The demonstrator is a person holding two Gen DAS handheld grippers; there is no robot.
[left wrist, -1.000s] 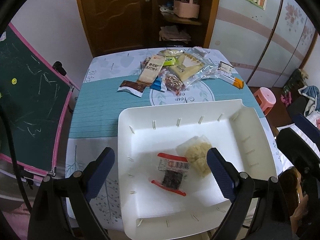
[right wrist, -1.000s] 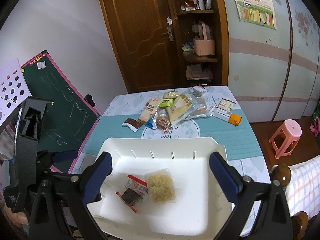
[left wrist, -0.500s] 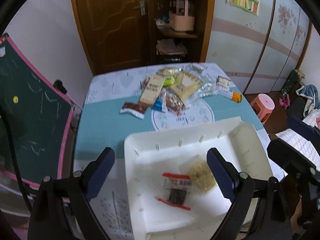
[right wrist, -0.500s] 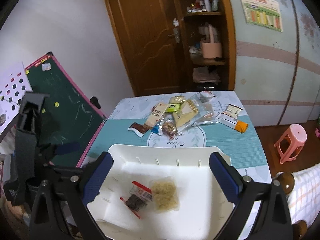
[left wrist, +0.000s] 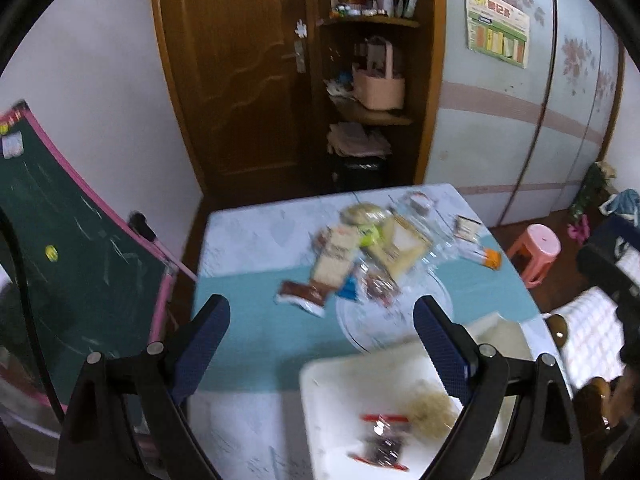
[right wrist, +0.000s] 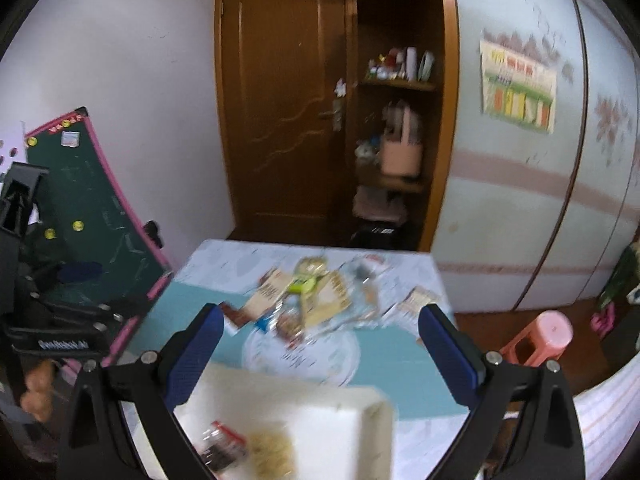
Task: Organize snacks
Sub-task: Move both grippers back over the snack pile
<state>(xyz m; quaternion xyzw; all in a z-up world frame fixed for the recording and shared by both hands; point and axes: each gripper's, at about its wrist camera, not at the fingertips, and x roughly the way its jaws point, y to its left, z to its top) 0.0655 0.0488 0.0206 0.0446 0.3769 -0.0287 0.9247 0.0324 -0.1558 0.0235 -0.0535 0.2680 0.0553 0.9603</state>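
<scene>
A white tray [left wrist: 332, 400] lies on the near part of the table and holds a red-edged dark snack packet [left wrist: 382, 446] and a pale noodle-like snack [left wrist: 432, 408]. The tray [right wrist: 320, 404], the packet [right wrist: 220, 446] and the pale snack [right wrist: 272, 454] also show in the right wrist view. A pile of snack packets [left wrist: 372, 256] lies on the far half of the table, also seen from the right wrist [right wrist: 312, 300]. My left gripper [left wrist: 322, 332] and right gripper [right wrist: 320, 342] are both open and empty, held high above the table. Both views are blurred.
The table has a teal and pale floral cloth [left wrist: 248, 320]. A green chalkboard with a pink frame [left wrist: 72, 264] leans at the left. A pink stool [left wrist: 536, 248] stands at the right. A brown door [left wrist: 236, 80] and shelves [left wrist: 372, 112] are behind.
Both grippers have risen and tilted up, away from the tray, which now sits low in both views. More of the door and wall shows. The snacks have not moved.
</scene>
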